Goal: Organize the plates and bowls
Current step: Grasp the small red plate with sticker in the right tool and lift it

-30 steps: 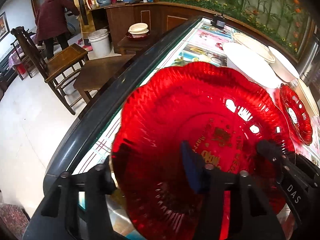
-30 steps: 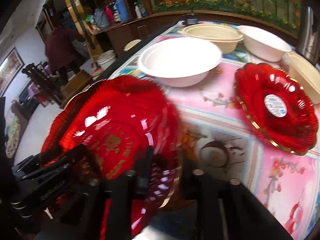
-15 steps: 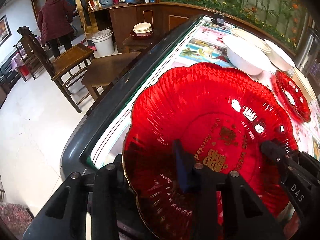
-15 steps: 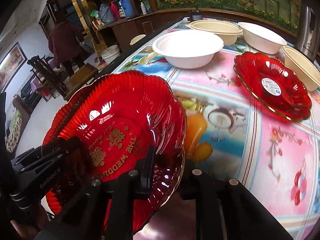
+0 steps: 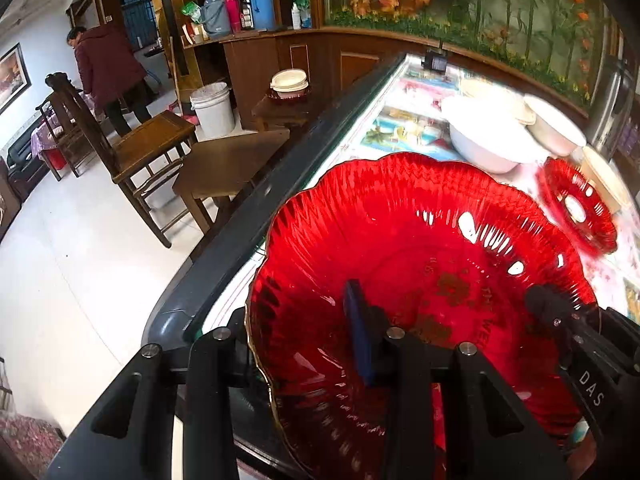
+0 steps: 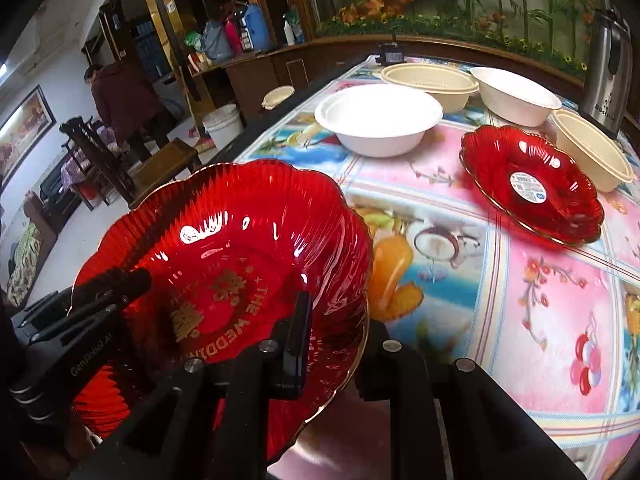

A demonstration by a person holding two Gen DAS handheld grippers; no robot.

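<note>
The red plate (image 6: pixel 224 264), held over the table's (image 6: pixel 500 280) near edge, was pinched at opposite rims: my left gripper (image 5: pixel 296 344) clamped one side, my right gripper (image 6: pixel 332 344) the other, its jaws closing on the rim. A second red plate (image 6: pixel 532 184) lay beyond, beside four pale bowls (image 6: pixel 380 120)

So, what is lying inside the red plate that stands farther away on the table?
Inside the far red plate only a white sticker shows, at its centre. The tablecloth beneath the plate is covered.
</note>
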